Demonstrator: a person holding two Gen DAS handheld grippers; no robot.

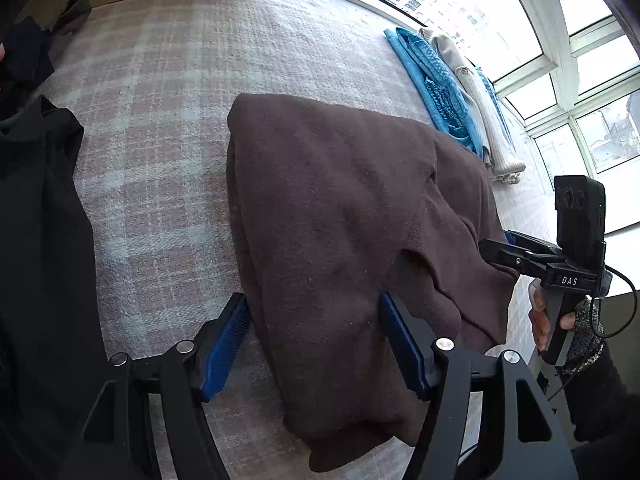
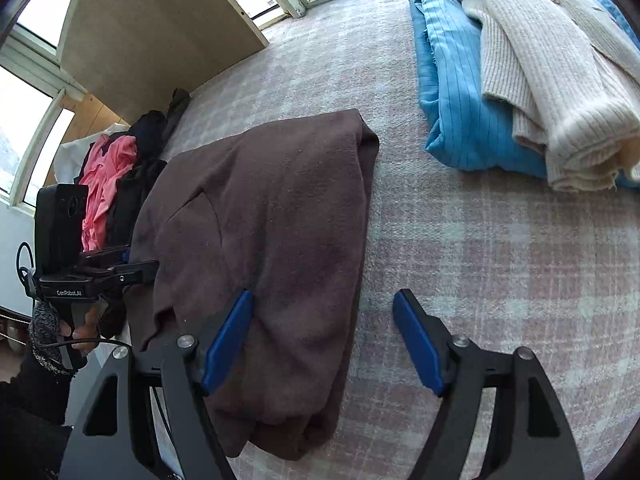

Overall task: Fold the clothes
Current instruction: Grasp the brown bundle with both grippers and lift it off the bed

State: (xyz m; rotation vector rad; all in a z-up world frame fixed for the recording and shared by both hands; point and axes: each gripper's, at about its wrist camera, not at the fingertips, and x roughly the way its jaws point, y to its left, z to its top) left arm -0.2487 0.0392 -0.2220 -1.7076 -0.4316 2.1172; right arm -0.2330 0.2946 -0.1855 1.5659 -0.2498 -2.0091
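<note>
Straddling opposite side edges of the folded brown garment [image 1: 340, 216], left gripper [image 1: 316, 340] and right gripper [image 2: 324, 340] are standing open, gripping nothing. Next move is calling for closing on both edges, probably for another fold.

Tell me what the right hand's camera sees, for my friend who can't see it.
A folded brown garment lies on a checked pink and grey cover, with the open right tool over its near edge. A blue and cream stack of folded clothes sits beyond on the right.

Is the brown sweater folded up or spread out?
Folded. The brown sweater lies in a thick, compact bundle of doubled layers on the checked cloth.
</note>
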